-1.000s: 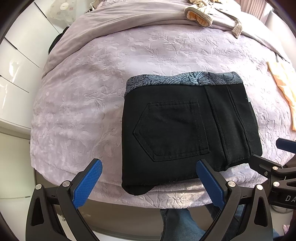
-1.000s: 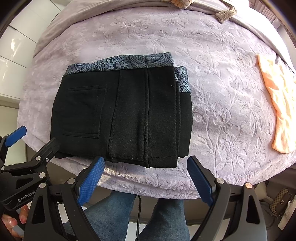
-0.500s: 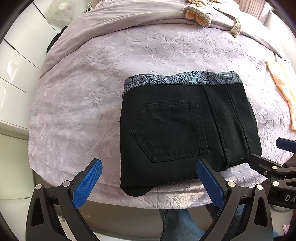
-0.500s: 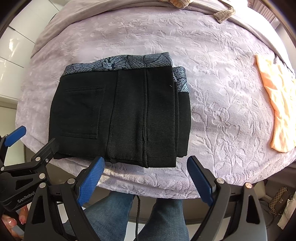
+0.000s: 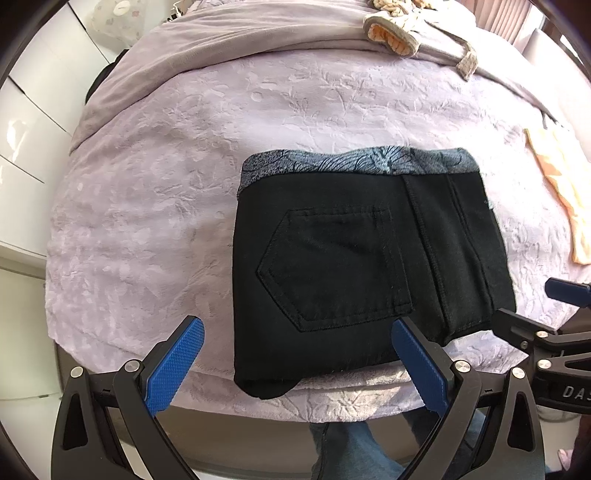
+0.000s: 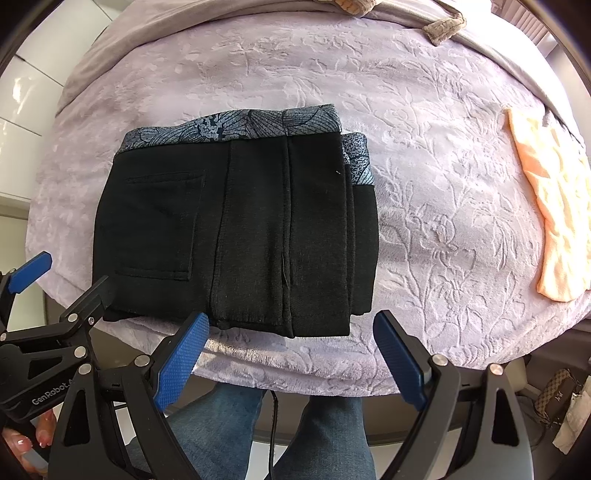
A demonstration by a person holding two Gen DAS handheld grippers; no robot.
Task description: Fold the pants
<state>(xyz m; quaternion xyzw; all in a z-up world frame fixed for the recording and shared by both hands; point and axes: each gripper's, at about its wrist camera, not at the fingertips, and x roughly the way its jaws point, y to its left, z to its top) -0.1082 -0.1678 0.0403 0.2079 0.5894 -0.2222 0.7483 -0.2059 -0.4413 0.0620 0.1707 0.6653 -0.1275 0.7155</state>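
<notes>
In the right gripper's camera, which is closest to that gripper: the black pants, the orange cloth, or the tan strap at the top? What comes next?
1. Black pants: folded, just ahead of the right gripper, slightly left.
2. Orange cloth: far off to the right on the bed.
3. Tan strap: farthest, at the bed's far edge.

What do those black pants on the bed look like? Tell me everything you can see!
The black pants are folded into a neat, thick rectangle of several layers. A grey-blue leaf-patterned waistband runs along the far edge, and a stitched back pocket faces up, with seams beside it. The cloth looks soft and stretchy. They lie flat near the front edge of the lilac embossed bedspread, touching only it. Neither hand-held gripper touches them; both are open.
</notes>
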